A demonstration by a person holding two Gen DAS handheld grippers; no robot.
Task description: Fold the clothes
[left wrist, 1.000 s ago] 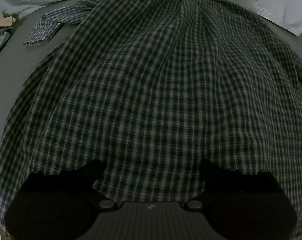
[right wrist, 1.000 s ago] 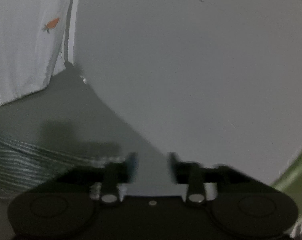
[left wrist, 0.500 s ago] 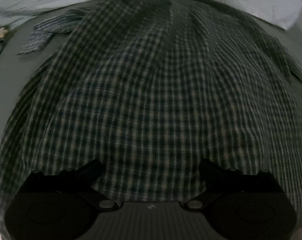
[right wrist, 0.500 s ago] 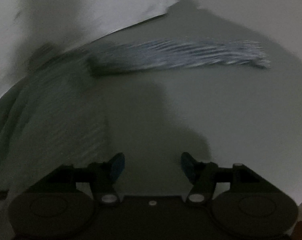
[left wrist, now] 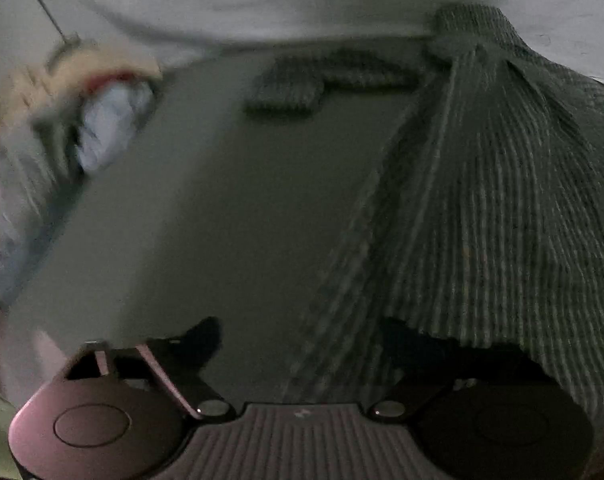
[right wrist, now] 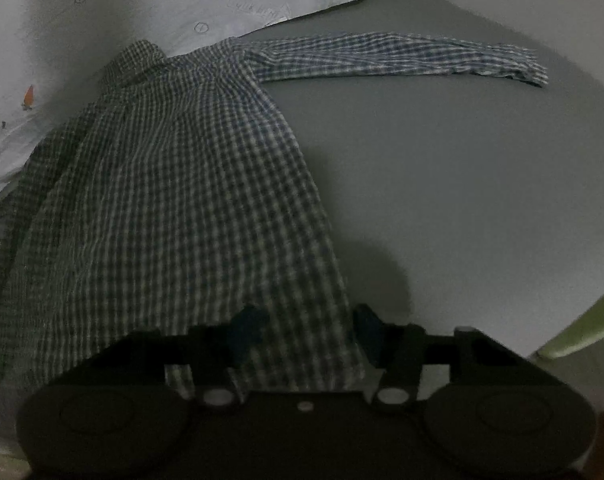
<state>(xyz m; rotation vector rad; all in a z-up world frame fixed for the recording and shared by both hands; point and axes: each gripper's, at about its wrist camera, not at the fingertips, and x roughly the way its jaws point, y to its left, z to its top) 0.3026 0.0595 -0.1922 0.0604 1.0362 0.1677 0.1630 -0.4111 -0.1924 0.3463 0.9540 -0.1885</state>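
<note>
So it's one checked long-sleeve shirt lying spread on the grey table, collar toward 11 o'clock in the right wrist view, one sleeve stretched out to 1 o'clock. Looks like the grab-the-hem step before a fold. The right gripper has just been closing, with the hem corner between its jaws, but not pinched yet I'd say. The left gripper was closing too, straddling the shirt's other edge at 6 o'clock, still gapped. Next: both need to clamp down evenly. There's also one white printed cloth behind.
</note>
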